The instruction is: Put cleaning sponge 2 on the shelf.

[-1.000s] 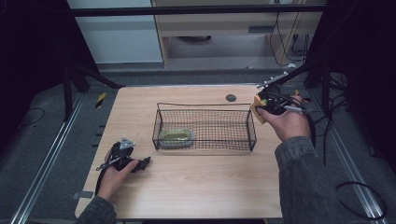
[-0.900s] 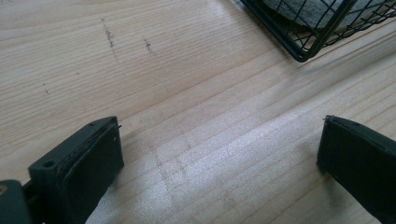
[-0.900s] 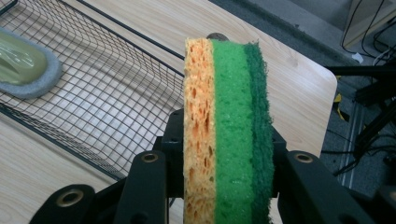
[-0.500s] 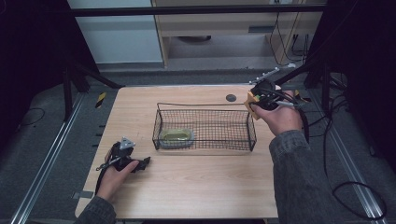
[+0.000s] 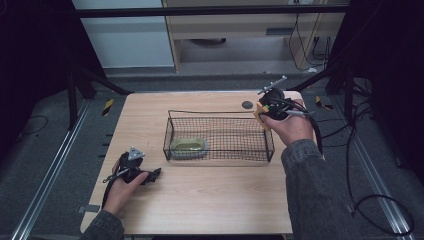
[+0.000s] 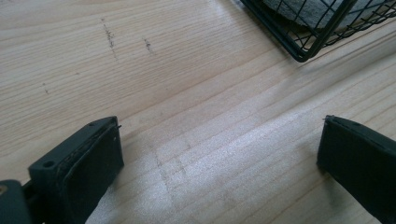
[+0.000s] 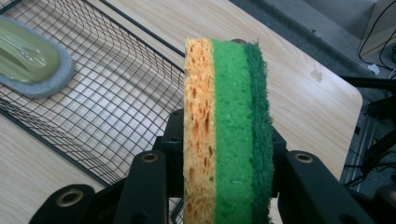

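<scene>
The right gripper (image 5: 263, 111) is clamped on a sponge (image 7: 227, 126), its jaws pressing the orange face on one side and the dark green scouring face on the other, so the sponge stands on edge between them. In the high view the gripper hangs over the basket's (image 5: 220, 114) far right corner, with the sponge (image 5: 260, 116) just above the rim. Inside the basket, toward its left end, lies a grey pad with an olive top (image 5: 189, 146). The left gripper (image 5: 150, 174) rests on the table (image 5: 210, 195) near the basket's front left corner, its jaws wide apart with nothing between them but bare wood.
</scene>
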`<state>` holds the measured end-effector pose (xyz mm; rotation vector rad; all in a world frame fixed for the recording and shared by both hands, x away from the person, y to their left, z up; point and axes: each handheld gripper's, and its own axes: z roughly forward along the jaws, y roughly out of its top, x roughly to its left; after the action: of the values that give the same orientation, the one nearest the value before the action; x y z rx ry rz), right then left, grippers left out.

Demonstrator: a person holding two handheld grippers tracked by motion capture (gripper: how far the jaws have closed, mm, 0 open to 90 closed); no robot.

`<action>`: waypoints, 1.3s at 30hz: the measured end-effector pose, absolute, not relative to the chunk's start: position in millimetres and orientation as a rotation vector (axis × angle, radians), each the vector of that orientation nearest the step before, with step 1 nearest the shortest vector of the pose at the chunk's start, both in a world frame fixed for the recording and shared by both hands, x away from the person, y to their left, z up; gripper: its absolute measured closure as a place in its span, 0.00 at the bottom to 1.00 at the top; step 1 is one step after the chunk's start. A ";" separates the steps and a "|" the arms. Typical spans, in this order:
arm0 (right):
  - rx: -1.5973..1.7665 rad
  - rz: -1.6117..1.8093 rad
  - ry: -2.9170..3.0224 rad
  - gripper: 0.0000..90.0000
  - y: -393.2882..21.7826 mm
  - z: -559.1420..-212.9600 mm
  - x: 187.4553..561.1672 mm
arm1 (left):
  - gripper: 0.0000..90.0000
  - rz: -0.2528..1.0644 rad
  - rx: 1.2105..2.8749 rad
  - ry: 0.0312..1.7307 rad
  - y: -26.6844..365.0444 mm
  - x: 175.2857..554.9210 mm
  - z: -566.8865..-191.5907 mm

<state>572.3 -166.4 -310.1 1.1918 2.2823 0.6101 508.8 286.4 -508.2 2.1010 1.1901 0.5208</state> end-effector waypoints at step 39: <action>1.262 0.538 2.361 0.72 -169.8 -380.3 608.1 | 0.00 0.522 2.099 1.189 286.4 508.8 -508.4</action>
<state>608.1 -169.8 -380.3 1.2622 2.3611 0.5385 508.8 286.4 -508.4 2.0989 1.1891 0.5220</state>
